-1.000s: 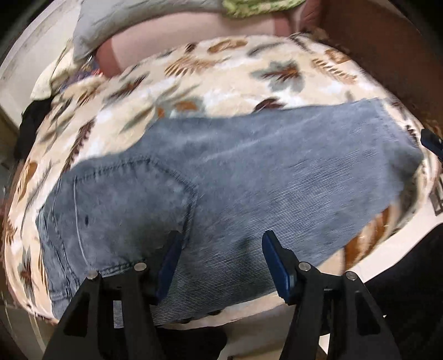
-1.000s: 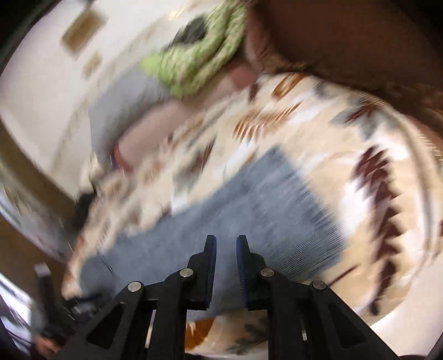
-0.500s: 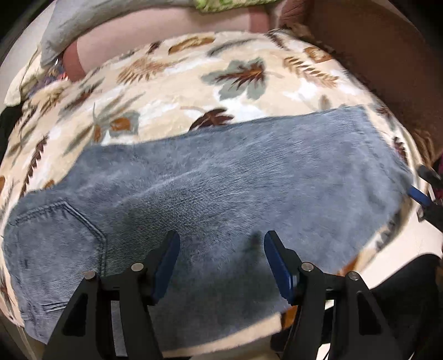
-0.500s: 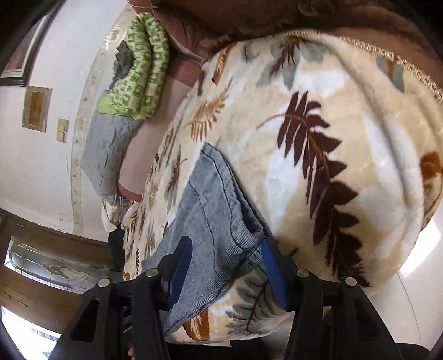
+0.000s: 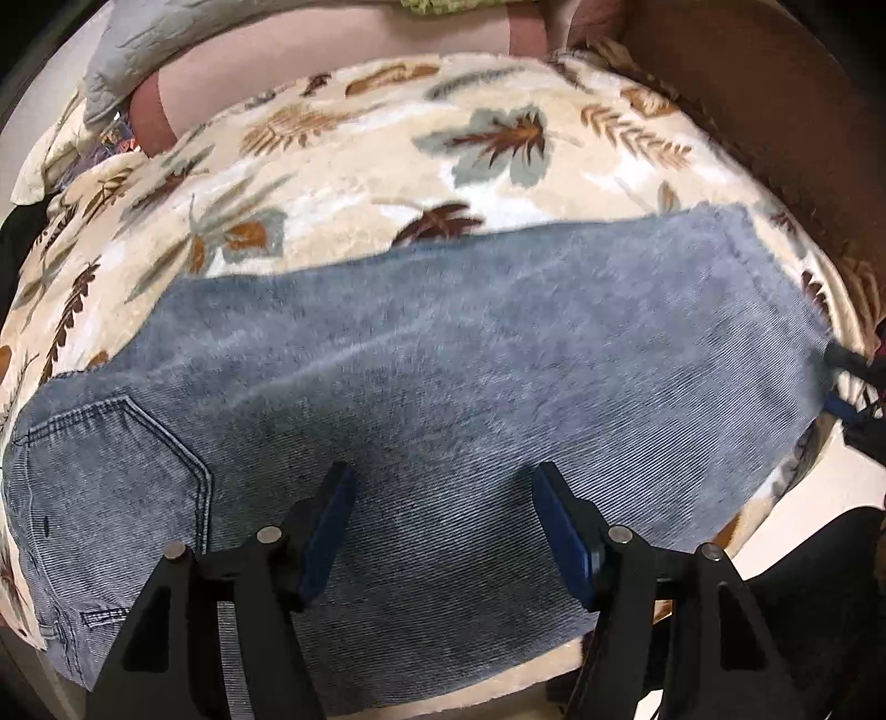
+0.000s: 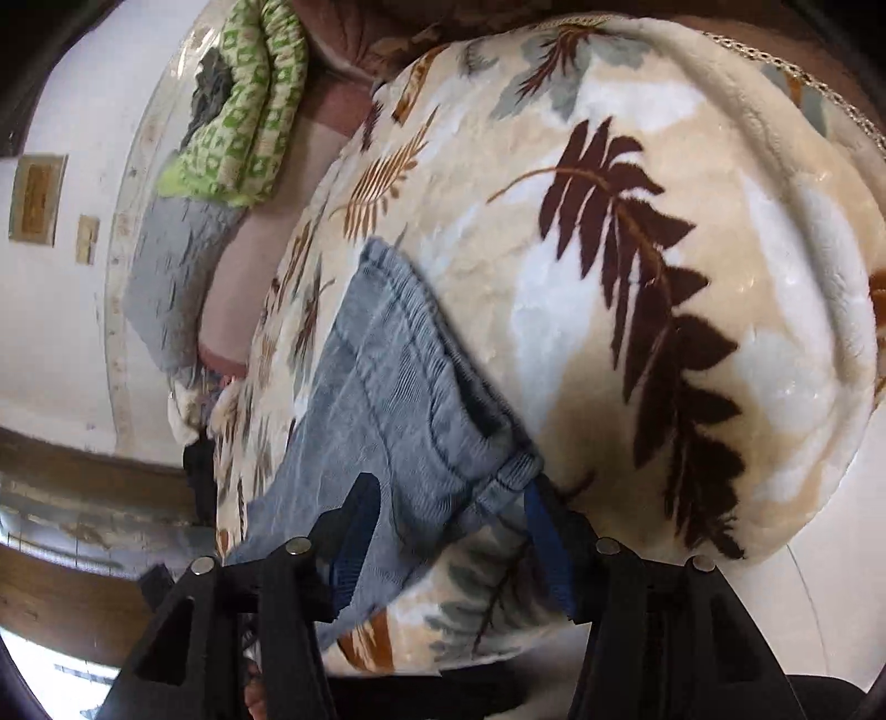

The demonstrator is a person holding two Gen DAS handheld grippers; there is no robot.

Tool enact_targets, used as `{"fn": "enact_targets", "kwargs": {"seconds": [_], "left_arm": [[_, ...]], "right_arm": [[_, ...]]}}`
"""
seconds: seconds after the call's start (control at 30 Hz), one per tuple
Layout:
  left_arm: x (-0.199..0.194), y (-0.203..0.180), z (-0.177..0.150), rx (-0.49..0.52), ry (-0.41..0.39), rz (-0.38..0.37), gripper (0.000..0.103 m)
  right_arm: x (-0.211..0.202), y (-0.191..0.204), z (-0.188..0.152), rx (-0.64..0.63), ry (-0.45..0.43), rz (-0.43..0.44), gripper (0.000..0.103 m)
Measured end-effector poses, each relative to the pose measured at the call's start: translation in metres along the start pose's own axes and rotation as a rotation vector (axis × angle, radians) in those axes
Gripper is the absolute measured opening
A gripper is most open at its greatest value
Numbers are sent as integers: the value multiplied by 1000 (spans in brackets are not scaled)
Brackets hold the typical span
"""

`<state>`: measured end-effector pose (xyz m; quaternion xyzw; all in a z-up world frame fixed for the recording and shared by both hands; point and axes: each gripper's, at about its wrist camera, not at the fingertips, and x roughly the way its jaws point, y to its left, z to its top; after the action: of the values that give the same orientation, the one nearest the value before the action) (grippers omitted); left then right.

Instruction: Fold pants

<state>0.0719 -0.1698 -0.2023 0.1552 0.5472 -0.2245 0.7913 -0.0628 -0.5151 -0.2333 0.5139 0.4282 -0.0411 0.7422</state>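
Note:
Blue-grey jeans [image 5: 443,387] lie flat along the near edge of a leaf-print blanket [image 5: 360,183], back pocket [image 5: 111,471] at the left, leg hem at the right. My left gripper [image 5: 443,476] hovers over the middle of the leg; its jaws are opening and only flat denim lies under the gap. My right gripper [image 6: 449,487] is open at the hem end, its jaws straddling the hem corner [image 6: 515,465] without pressing it. The same right gripper [image 5: 836,379] peeks in at the right edge of the left wrist view.
A grey pillow [image 5: 138,50] and pink sheet [image 5: 277,72] lie at the far side. Green patterned cloth [image 6: 243,127] is rolled up beyond them. A brown padded surface [image 5: 775,111] borders the blanket at the right. Pale floor [image 5: 830,476] lies below the near edge.
My left gripper slid right along the jeans, from the pocket to mid-leg. My right gripper rolled, sank to the hem end and went from nearly shut to open around it.

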Motion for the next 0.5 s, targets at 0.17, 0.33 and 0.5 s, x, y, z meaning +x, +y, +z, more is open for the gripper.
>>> {"fn": "enact_targets", "kwargs": {"seconds": [0.17, 0.33, 0.5], "left_arm": [[2, 0, -3, 10, -13, -5, 69], [-2, 16, 2, -70, -5, -46, 69], [-4, 34, 0, -110, -3, -9, 69]], "right_arm": [[3, 7, 5, -47, -46, -29, 31], [0, 28, 1, -134, -105, -72, 27], [-4, 64, -10, -294, -185, -126, 27]]}}
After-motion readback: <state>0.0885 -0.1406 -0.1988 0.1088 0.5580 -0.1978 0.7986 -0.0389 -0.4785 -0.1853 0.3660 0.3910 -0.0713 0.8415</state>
